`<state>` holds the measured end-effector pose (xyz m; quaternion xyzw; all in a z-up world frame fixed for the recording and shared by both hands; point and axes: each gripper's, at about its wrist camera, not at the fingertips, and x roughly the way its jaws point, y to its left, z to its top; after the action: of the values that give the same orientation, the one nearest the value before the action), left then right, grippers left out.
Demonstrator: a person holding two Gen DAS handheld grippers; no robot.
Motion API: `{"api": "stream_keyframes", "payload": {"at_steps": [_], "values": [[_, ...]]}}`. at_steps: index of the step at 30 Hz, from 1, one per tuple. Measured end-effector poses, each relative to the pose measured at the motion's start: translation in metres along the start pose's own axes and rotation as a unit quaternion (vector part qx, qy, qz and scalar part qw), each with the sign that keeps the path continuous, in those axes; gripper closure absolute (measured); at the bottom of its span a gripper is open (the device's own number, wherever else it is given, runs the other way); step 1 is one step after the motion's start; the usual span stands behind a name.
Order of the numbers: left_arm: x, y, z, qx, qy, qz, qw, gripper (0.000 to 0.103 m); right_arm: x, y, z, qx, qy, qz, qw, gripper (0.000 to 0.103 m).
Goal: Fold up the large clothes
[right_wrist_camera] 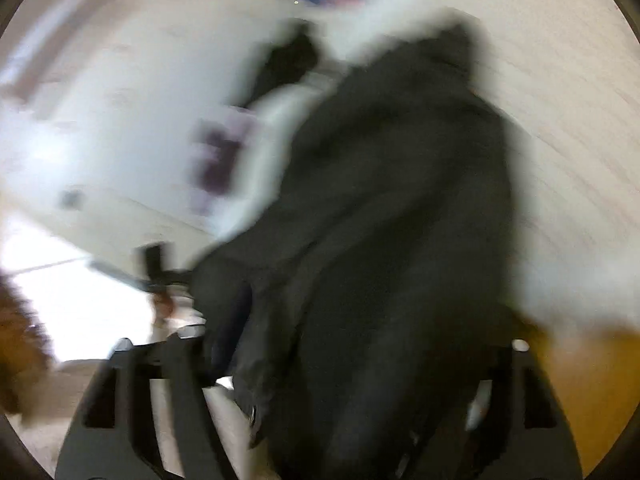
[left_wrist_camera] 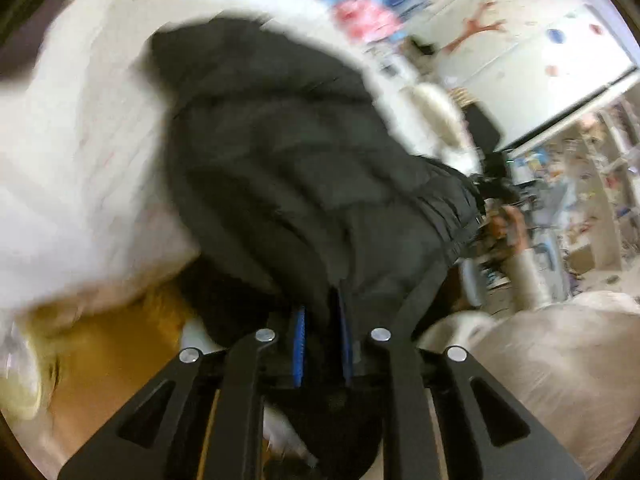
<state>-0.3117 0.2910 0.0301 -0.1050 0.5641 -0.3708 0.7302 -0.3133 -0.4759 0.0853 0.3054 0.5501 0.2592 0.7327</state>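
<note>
A large black padded garment (left_wrist_camera: 288, 152) hangs lifted in front of both cameras. My left gripper (left_wrist_camera: 322, 320) is shut on a fold of it; the blue pads (left_wrist_camera: 299, 344) stand close together with cloth between them. In the right wrist view the same black garment (right_wrist_camera: 380, 240) drapes over my right gripper (right_wrist_camera: 344, 380) and hides its fingertips, so its state is unclear. Both views are blurred by motion. The far end of the garment ends near a white fur trim (left_wrist_camera: 440, 120).
A white bed sheet (left_wrist_camera: 72, 160) lies at the left. An orange-brown surface (left_wrist_camera: 104, 360) shows below. A pale stuffed bag (left_wrist_camera: 560, 360) sits at the lower right. Cluttered shelves (left_wrist_camera: 580, 200) and a white patterned wall (left_wrist_camera: 520, 48) stand behind.
</note>
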Motion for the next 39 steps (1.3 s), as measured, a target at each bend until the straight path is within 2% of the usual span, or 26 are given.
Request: {"api": "stream_keyframes", "payload": {"at_steps": [1, 3, 4, 5, 6, 7, 8, 9, 12, 13, 15, 17, 19, 21, 22, 23, 25, 28, 30, 31, 32, 34, 36, 39], "values": [[-0.009, 0.016, -0.004, -0.021, -0.009, 0.016, 0.9996, 0.085, -0.007, -0.011, -0.003, 0.022, -0.010, -0.012, 1.000, 0.034], [-0.034, 0.039, 0.001, -0.061, -0.047, 0.055, 0.9955, 0.085, -0.026, -0.016, 0.008, 0.030, -0.069, -0.043, 0.996, 0.034], [-0.046, 0.045, 0.008, -0.067, -0.060, 0.069, 0.9936, 0.085, -0.028, -0.010, 0.016, 0.024, -0.085, -0.039, 0.995, 0.033], [-0.056, 0.046, 0.020, -0.063, -0.077, 0.079, 0.9919, 0.080, -0.027, 0.000, 0.031, 0.014, -0.106, -0.033, 0.994, 0.029], [-0.062, 0.044, 0.032, -0.059, -0.092, 0.089, 0.9900, 0.072, -0.021, 0.012, 0.049, -0.001, -0.121, -0.029, 0.992, 0.025], [-0.067, 0.040, 0.053, -0.052, -0.119, 0.103, 0.9862, 0.052, -0.011, 0.022, 0.069, -0.012, -0.128, -0.026, 0.991, 0.017], [-0.067, 0.038, 0.070, -0.042, -0.144, 0.109, 0.9827, 0.031, 0.004, 0.032, 0.089, -0.021, -0.136, -0.024, 0.990, 0.015], [-0.062, 0.035, 0.087, -0.036, -0.163, 0.109, 0.9799, 0.026, 0.025, 0.039, 0.113, -0.023, -0.140, -0.022, 0.990, 0.015], [-0.019, 0.033, 0.149, -0.032, -0.185, 0.094, 0.9777, 0.026, 0.087, 0.039, 0.174, -0.013, -0.147, -0.005, 0.989, 0.015], [-0.004, 0.035, 0.166, -0.035, -0.189, 0.098, 0.9764, 0.026, 0.108, 0.037, 0.194, -0.011, -0.147, -0.016, 0.989, 0.015], [0.033, 0.039, 0.200, -0.053, -0.192, 0.091, 0.9757, 0.026, 0.139, 0.029, 0.221, -0.015, -0.145, -0.053, 0.988, 0.015], [0.060, 0.051, 0.226, -0.090, -0.196, 0.073, 0.9737, 0.026, 0.177, 0.024, 0.247, -0.018, -0.128, -0.109, 0.986, 0.015], [0.080, 0.055, 0.235, -0.117, -0.199, 0.060, 0.9712, 0.026, 0.197, 0.017, 0.251, -0.027, -0.110, -0.145, 0.983, 0.017], [0.093, 0.058, 0.244, -0.135, -0.202, 0.053, 0.9687, 0.026, 0.213, 0.027, 0.247, -0.079, -0.102, -0.155, 0.979, 0.041], [0.099, 0.057, 0.248, -0.139, -0.201, 0.053, 0.9683, 0.026, 0.213, 0.033, 0.242, -0.100, -0.105, -0.171, 0.975, 0.058], [0.105, 0.058, 0.252, -0.139, -0.200, 0.052, 0.9685, 0.026, 0.213, 0.044, 0.239, -0.126, -0.112, -0.171, 0.971, 0.083], [0.110, 0.054, 0.262, -0.131, -0.202, 0.062, 0.9685, 0.026, 0.201, 0.063, 0.236, -0.154, -0.128, -0.161, 0.967, 0.093], [0.107, 0.047, 0.279, -0.119, -0.228, 0.061, 0.9643, 0.026, 0.164, 0.093, 0.240, -0.174, -0.189, -0.131, 0.958, 0.094], [0.108, 0.043, 0.292, -0.115, -0.250, 0.059, 0.9597, 0.024, 0.138, 0.103, 0.242, -0.185, -0.229, -0.136, 0.946, 0.094], [0.111, 0.043, 0.296, -0.113, -0.252, 0.059, 0.9593, 0.024, 0.131, 0.100, 0.242, -0.186, -0.233, -0.146, 0.943, 0.094], [0.117, 0.044, 0.302, -0.110, -0.250, 0.064, 0.9599, 0.024, 0.131, 0.092, 0.244, -0.181, -0.230, -0.160, 0.943, 0.094], [0.137, 0.053, 0.311, -0.112, -0.237, 0.081, 0.9616, 0.024, 0.147, 0.061, 0.248, -0.152, -0.200, -0.187, 0.950, 0.094], [0.165, 0.073, 0.315, -0.129, -0.210, 0.103, 0.9638, 0.024, 0.180, 0.012, 0.248, -0.112, -0.146, -0.213, 0.960, 0.093], [0.191, 0.093, 0.313, -0.143, -0.184, 0.112, 0.9660, 0.024, 0.197, -0.028, 0.238, -0.058, -0.114, -0.171, 0.977, 0.088]]}}
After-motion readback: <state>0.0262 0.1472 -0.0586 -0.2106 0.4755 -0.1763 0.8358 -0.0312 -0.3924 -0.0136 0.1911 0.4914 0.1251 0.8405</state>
